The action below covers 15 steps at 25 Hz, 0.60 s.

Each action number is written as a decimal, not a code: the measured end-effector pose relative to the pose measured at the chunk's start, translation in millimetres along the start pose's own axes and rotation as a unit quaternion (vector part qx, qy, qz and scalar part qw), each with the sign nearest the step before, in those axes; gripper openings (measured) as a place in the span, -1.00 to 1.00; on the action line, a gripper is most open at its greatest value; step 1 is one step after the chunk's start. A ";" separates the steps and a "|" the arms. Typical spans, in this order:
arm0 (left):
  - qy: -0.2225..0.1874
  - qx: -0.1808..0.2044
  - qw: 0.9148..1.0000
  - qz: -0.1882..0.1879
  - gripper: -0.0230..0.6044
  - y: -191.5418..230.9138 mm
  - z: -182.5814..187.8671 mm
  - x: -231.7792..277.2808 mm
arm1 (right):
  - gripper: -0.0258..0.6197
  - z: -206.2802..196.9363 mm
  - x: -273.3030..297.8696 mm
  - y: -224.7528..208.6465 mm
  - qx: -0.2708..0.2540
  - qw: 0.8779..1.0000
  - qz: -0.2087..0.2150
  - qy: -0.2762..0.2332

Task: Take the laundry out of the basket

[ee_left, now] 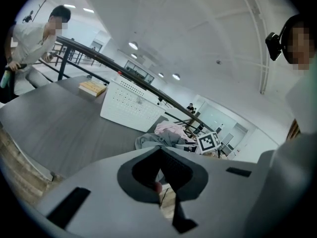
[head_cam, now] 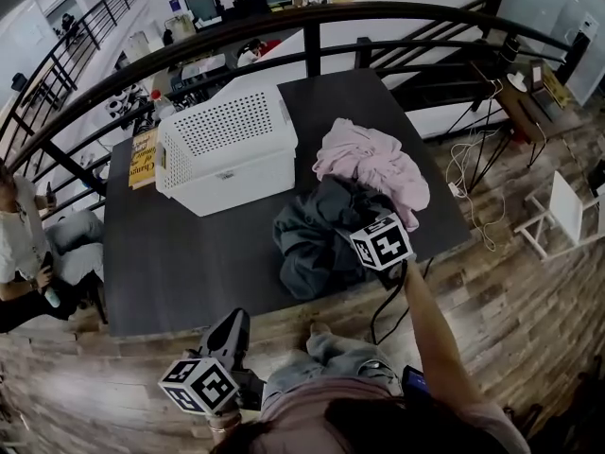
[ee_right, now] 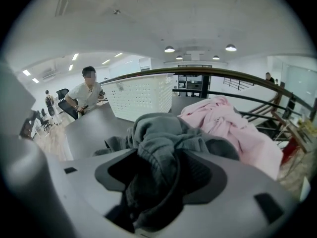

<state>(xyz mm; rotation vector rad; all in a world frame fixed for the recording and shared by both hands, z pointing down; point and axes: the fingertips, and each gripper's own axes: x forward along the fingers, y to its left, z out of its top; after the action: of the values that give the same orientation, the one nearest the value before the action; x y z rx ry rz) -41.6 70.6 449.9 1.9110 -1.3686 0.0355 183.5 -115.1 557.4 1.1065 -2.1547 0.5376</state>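
Note:
A white perforated laundry basket (head_cam: 227,149) stands on the dark table (head_cam: 170,263), towards its far left. To its right lie a pink garment (head_cam: 373,164) and, nearer me, a crumpled dark grey garment (head_cam: 312,239). My right gripper (head_cam: 371,230) is down on the grey garment's right side. In the right gripper view its jaws (ee_right: 158,182) stand apart, with a fold of the grey garment (ee_right: 158,138) lying loosely between them and the pink garment (ee_right: 233,123) behind. My left gripper (head_cam: 232,327) hangs off the table's near edge, shut and empty.
A yellow book (head_cam: 144,157) lies left of the basket. A dark curved railing (head_cam: 312,17) runs behind the table. A person (head_cam: 19,244) sits at the table's left end. Cables (head_cam: 473,178) and small furniture are on the wooden floor to the right.

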 end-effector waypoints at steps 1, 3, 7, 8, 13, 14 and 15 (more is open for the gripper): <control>0.001 0.000 1.000 -0.001 -0.93 -0.5 -1.6 -1.1 | -0.06 0.3 -5.9 0.2 -0.003 1.000 -0.007 -0.007; 0.004 0.002 1.000 -0.004 -0.94 -2.1 -5.3 -4.5 | -0.06 1.5 -18.6 0.2 -0.006 0.999 -0.022 -0.026; 0.004 0.007 1.000 -0.017 -0.94 -7.0 -14.2 -15.6 | -0.06 0.5 -43.4 5.1 -0.004 0.998 -0.039 -0.048; 0.005 0.008 1.000 -0.019 -0.94 -8.6 -16.8 -20.1 | -0.06 -1.6 -49.1 7.9 -0.002 0.998 -0.041 -0.051; 0.006 0.014 0.999 -0.031 -0.93 -18.5 -29.7 -49.8 | -0.06 -12.9 -78.5 25.3 0.005 0.997 -0.052 -0.062; 0.006 0.015 0.999 -0.033 -0.94 -21.0 -32.0 -56.6 | -0.06 -14.7 -84.7 29.3 0.006 0.997 -0.053 -0.064; 0.005 0.017 0.999 -0.035 -0.93 -23.3 -33.9 -63.2 | -0.06 -16.4 -91.1 33.5 0.008 0.996 -0.054 -0.066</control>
<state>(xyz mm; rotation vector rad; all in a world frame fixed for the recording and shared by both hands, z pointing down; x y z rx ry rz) -35.9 143.9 433.1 1.9827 -1.3005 0.0345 201.3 -35.3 502.6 1.2910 -2.1911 0.4446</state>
